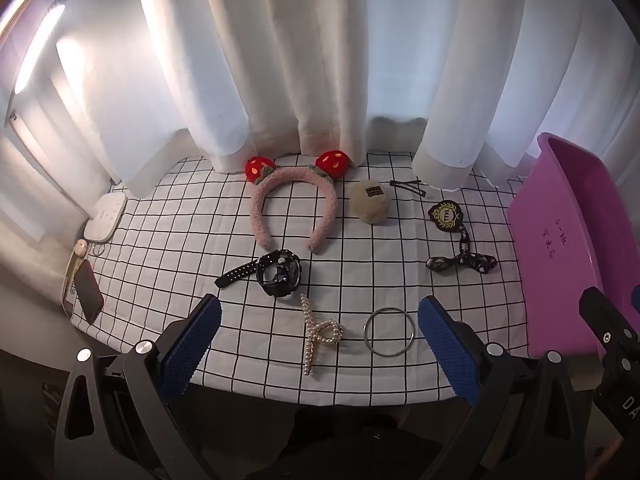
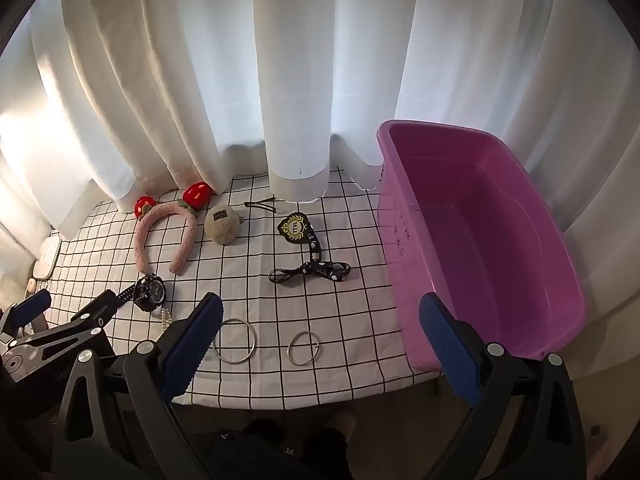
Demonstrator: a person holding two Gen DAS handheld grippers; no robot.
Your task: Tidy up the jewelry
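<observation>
On the checked tablecloth lie a pink strawberry headband, a black watch, a pearl hair claw, a silver bangle, a beige pom-pom, black hairpins and a black badge lanyard. The right wrist view shows a second, smaller ring beside the bangle. A pink plastic tub stands empty at the right. My left gripper is open above the near edge, over the claw and bangle. My right gripper is open and empty, near the rings.
White curtains hang behind the table. At the left edge lie a white device and a dark phone. The table's front edge runs just beneath both grippers.
</observation>
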